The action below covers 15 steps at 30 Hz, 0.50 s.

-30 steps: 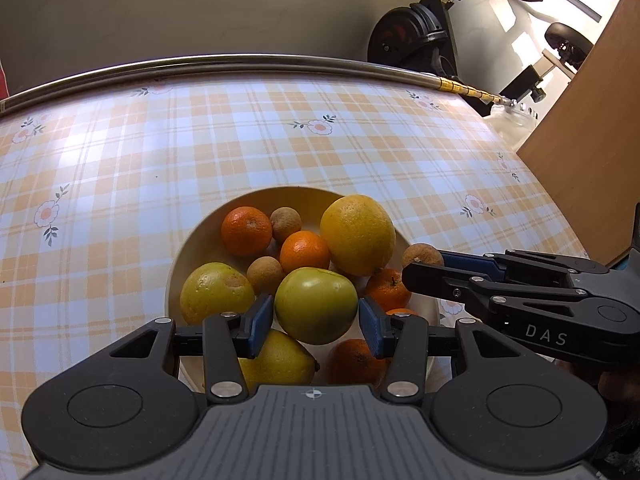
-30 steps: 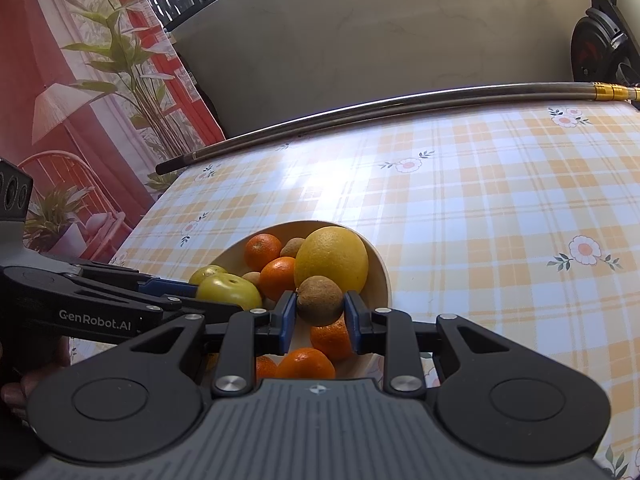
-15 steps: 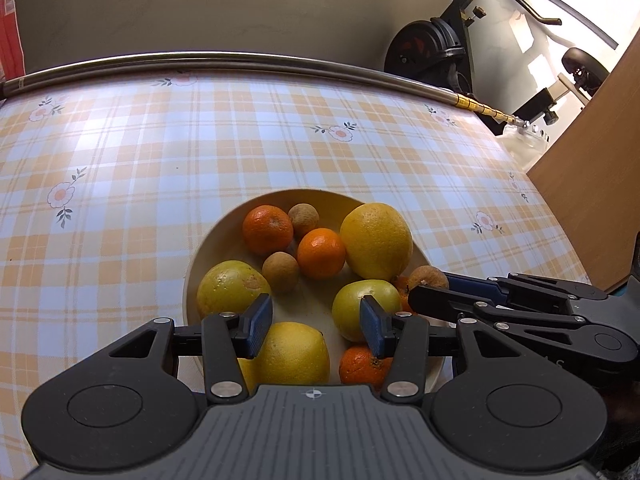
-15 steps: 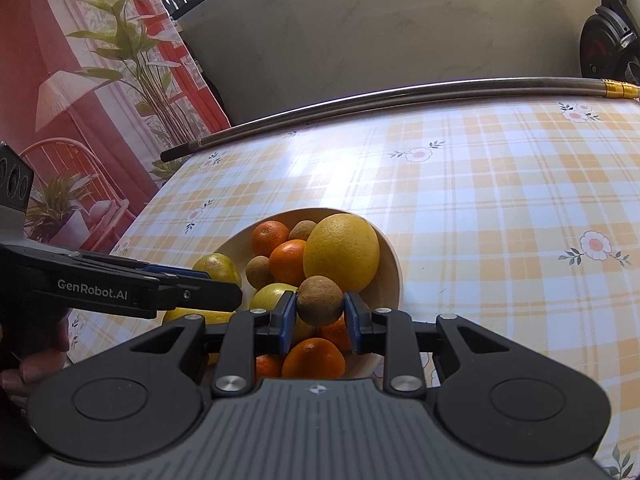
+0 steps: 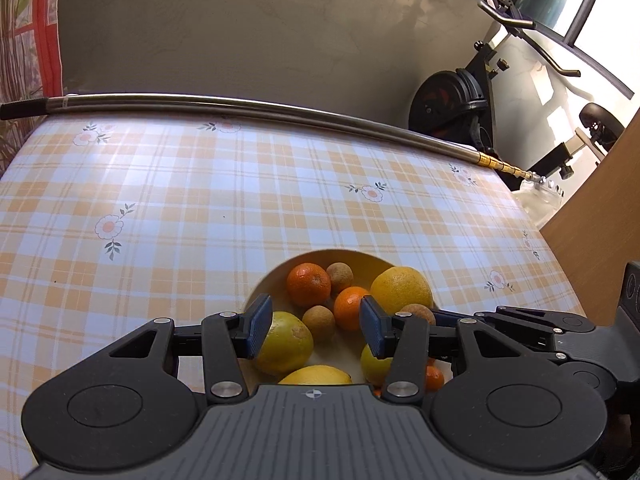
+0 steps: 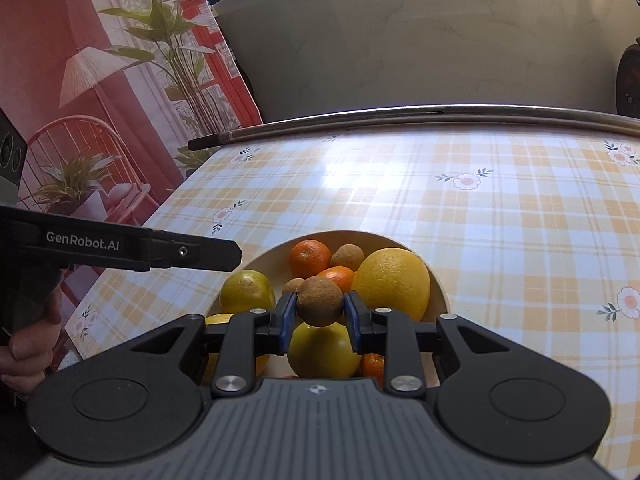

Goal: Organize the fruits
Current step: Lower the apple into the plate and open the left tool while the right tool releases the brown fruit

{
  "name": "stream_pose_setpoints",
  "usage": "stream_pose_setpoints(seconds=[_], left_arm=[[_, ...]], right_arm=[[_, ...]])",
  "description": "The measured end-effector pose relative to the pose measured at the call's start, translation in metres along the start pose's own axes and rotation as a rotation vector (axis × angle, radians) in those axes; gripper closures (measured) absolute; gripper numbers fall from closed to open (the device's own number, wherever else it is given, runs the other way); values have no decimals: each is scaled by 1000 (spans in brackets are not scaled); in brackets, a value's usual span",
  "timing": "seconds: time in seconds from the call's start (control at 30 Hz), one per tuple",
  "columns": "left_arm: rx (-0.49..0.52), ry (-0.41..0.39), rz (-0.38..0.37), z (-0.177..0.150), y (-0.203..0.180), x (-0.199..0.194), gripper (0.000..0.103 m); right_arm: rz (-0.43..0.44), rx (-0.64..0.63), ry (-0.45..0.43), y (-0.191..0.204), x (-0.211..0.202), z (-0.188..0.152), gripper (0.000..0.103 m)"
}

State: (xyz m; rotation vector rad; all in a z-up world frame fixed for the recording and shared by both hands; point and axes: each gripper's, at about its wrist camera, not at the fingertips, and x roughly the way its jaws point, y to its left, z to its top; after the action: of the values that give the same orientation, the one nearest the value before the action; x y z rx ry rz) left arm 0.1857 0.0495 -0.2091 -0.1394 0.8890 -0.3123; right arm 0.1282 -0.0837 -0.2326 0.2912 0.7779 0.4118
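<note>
Fruits fill a pale round bowl (image 5: pixel 262 286) that sits on a table covered with an orange-and-white checked cloth (image 5: pixel 192 208) printed with small flowers. In the left wrist view, two mandarins (image 5: pixel 308 283) lie toward the far side of the bowl with two small brown round fruits (image 5: pixel 339 276) beside them, and a large yellow-orange citrus (image 5: pixel 401 289) rests at the far right. A yellow-green fruit (image 5: pixel 285 342) lies at the near left, and another yellow fruit (image 5: pixel 316 375) shows just above the gripper body. The left gripper (image 5: pixel 315 322) hangs above the bowl with its blue pads apart and nothing between them; the fruits seen through the gap lie lower, in the bowl. The right gripper (image 6: pixel 319 316) is clamped on a brown kiwi-like fruit (image 6: pixel 319 301), both blue pads pressing its sides, and the fruit is held above the other fruits, over a yellow-green apple-like fruit (image 6: pixel 324 350). In the right wrist view the left gripper's black finger reaches in from the left toward the bowl's rim, and part of a person's hand (image 6: pixel 24 354) shows at the left edge gripping its handle. A metal pole (image 5: pixel 248 108) lies along the far edge of the table. An exercise bike (image 5: pixel 460 100) stands beyond the far right corner.
</note>
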Motion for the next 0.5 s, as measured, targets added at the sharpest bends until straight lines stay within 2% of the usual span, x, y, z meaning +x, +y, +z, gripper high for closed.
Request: stream_pose_setpoints(seconds=[0.2, 0.5], left_arm=[[-19, -64, 77, 11, 11, -18, 52], [-36, -95, 127, 17, 22, -29, 47]], right_arm=[[1, -49, 42, 10, 15, 5, 74], [-12, -51, 49, 13, 16, 5, 72]])
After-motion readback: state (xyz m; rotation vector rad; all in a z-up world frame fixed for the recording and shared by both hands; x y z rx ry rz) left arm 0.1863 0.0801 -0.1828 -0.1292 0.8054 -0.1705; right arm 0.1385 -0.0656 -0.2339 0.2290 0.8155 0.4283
